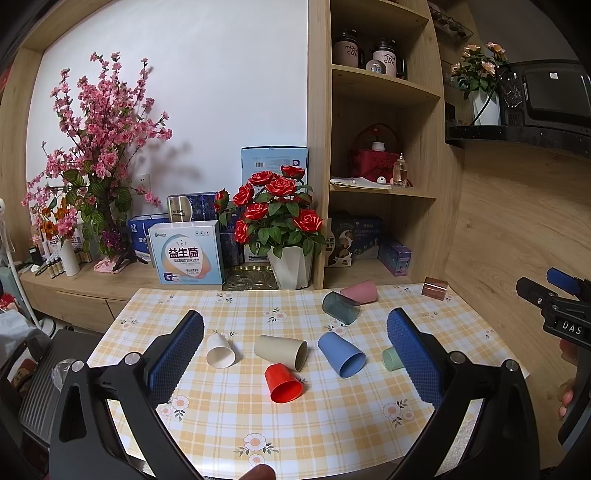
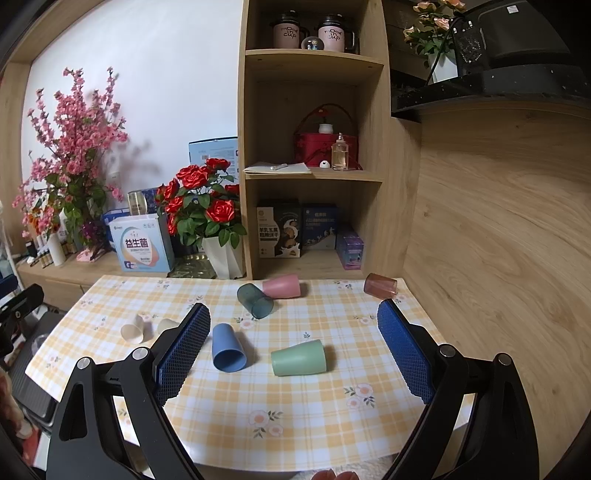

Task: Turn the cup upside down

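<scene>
Eight plastic cups are lying tipped over on the yellow-checked desk. A mint-green plastic cup is resting on its side between the right gripper jaws, which are standing wide apart, holding nothing. At its nine o'clock a blue plastic cup is lying. The left gripper jaws are gaping apart over a red plastic cup.

Looks like I'm in a home living rm: wood shelf unit w/ mugs, fake roses, checked tablecloth, snack boxes.
</scene>
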`<action>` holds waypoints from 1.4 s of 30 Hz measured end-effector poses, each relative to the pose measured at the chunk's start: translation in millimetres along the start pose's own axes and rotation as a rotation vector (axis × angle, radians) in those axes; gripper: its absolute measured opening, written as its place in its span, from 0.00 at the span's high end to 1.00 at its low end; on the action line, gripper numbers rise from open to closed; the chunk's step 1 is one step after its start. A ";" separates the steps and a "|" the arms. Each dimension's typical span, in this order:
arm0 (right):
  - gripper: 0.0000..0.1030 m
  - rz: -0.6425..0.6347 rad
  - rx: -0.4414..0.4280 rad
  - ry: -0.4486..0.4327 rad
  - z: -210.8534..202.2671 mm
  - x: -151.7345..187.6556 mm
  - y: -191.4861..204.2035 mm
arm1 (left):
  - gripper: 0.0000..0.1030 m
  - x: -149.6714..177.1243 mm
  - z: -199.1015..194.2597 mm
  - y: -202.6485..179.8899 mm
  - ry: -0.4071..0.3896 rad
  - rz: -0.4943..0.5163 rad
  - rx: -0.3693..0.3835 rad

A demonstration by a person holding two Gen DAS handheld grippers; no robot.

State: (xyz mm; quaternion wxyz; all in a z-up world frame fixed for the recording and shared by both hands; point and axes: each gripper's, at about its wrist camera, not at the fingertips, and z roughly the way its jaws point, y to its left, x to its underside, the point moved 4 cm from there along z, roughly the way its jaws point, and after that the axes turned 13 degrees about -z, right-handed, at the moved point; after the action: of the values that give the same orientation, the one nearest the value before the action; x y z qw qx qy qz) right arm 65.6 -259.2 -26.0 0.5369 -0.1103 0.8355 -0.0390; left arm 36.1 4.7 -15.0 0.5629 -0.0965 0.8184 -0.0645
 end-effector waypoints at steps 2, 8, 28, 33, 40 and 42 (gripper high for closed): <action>0.14 0.000 0.001 0.000 -0.1 0.3 0.2 | 0.06 -0.2 0.0 -0.1 0.001 0.000 0.000; 0.14 0.000 0.001 -0.001 -0.1 0.3 -0.2 | 0.06 -0.5 -0.3 -0.1 0.001 0.000 0.000; 0.14 0.000 0.003 -0.001 -0.5 0.1 -1.2 | 0.06 -0.6 0.1 -0.5 0.001 -0.001 -0.001; 0.14 0.002 0.003 0.000 -0.5 0.4 -1.5 | 0.06 -0.4 -0.8 -0.8 0.000 0.001 -0.003; 0.14 0.032 -0.001 -0.029 2.4 -0.7 -13.8 | 0.06 -3.7 1.3 10.5 -0.001 -0.021 0.042; 0.14 0.051 0.001 -0.025 10.0 1.0 -23.8 | 0.06 -5.4 6.1 19.6 -0.020 -0.020 0.011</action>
State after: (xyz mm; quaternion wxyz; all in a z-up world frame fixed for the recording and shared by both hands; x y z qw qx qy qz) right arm 77.7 -282.1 -26.8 0.5483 -0.0892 0.8312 -0.0241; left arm 42.0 25.0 -16.5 0.5707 -0.1022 0.8115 -0.0735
